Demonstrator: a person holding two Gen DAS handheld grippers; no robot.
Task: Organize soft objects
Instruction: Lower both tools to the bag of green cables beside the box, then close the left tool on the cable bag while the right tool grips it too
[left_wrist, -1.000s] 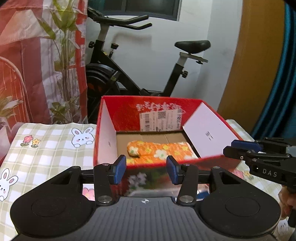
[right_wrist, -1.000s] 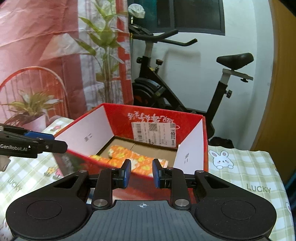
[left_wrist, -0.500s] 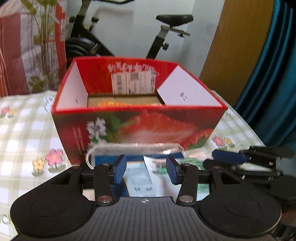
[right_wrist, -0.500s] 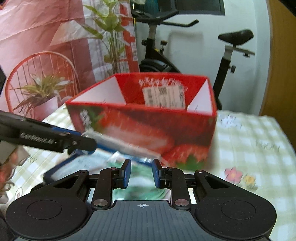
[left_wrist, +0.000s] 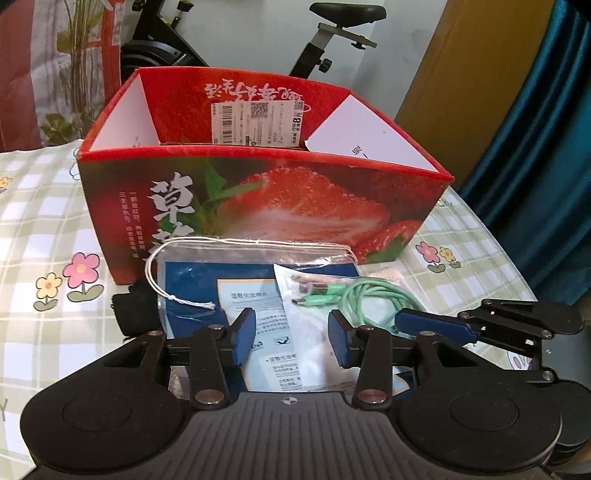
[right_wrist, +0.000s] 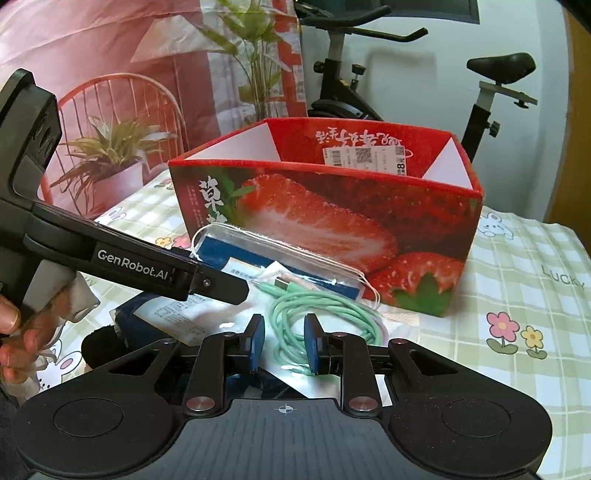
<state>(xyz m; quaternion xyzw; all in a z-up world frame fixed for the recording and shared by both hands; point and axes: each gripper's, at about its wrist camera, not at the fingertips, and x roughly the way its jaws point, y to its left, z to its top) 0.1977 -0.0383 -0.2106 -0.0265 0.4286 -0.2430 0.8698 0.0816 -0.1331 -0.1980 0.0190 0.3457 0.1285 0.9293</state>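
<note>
While its jaws close, empty, the left hand-held gripper (left_wrist: 291, 338) hovers over a clear pouch (left_wrist: 258, 295). Right hand-held gripper (right_wrist: 283, 343) stands slightly spread, empty, above a green cable (right_wrist: 325, 314); the red box (right_wrist: 332, 214) sits at 12 o'clock.

Two wrist cameras, both angled down at the near wall of the strawberry box (left_wrist: 258, 206) from close in.

The left wrist view looks over its own claw (left_wrist: 291, 341), facing the box's long printed side nearly square on, with the right claw (left_wrist: 436, 325) entering from its right edge. The right wrist view faces the same box (right_wrist: 332, 221) from further right, seeing its near corner, with the left claw (right_wrist: 221, 288) crossing from the left. Both share the box, the green cable (left_wrist: 369, 295) in front of it and the checked bench (right_wrist: 517, 280).
</note>
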